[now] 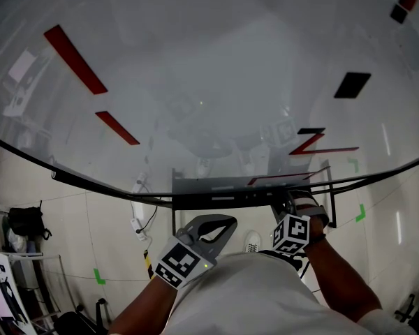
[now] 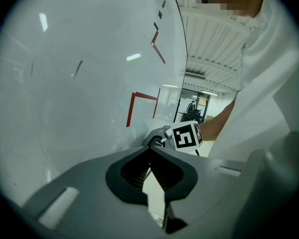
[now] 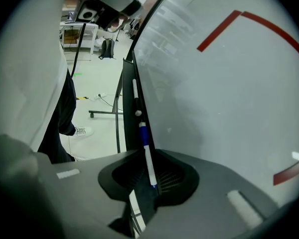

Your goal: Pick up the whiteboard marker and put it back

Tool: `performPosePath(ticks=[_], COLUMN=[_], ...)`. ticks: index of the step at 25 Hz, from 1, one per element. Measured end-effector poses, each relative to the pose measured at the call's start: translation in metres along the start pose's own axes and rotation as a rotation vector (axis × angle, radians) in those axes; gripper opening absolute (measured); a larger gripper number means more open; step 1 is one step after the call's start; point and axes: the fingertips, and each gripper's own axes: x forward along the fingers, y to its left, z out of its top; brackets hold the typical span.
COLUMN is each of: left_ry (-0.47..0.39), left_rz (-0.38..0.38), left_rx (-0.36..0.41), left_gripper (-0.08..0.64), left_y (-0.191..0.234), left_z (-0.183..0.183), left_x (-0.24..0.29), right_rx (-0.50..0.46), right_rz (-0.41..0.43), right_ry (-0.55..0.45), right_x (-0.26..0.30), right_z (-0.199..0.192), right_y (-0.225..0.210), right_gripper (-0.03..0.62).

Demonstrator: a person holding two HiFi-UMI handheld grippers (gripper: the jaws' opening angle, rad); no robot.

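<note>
The whiteboard marker [image 3: 147, 159], white with a blue cap, runs along the tray [image 3: 129, 101] at the foot of the whiteboard [image 3: 224, 98]. My right gripper [image 3: 145, 153] is shut on the marker's white barrel, and the capped end sticks out past the fingertips. In the head view the right gripper [image 1: 298, 202] sits at the tray [image 1: 216, 187], where the marker itself is hidden. My left gripper [image 1: 225, 223] hangs below the tray, shut on nothing. In its own view the left gripper [image 2: 150, 148] points toward the right gripper's marker cube [image 2: 185, 136].
A second pen [image 3: 135, 96], white with a dark end, lies farther along the tray. The board carries red lines [image 1: 77, 60] and black patches [image 1: 352, 84]. The board's stand legs [image 3: 120, 128], floor cables [image 1: 145, 223] and a black bag [image 1: 24, 222] are below.
</note>
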Motion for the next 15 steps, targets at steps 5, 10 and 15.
performPosePath(ticks=[5, 10, 15], left_ry=[-0.005, -0.006, -0.004], left_rz=[-0.001, 0.006, -0.002], left_rx=[0.008, 0.002, -0.004], left_gripper=[0.017, 0.017, 0.017], left_y=[0.001, 0.004, 0.001], left_z=[0.003, 0.002, -0.001], left_x=[-0.001, -0.003, -0.004], right_rx=[-0.028, -0.051, -0.071], right_rz=[0.026, 0.032, 0.024], right_ry=[0.020, 0.029, 0.036], right_x=[0.004, 0.009, 0.015], right_z=[0.000, 0.000, 0.001], right_y=[0.002, 0.003, 0.005], right_gripper=[0.054, 0.054, 0.054])
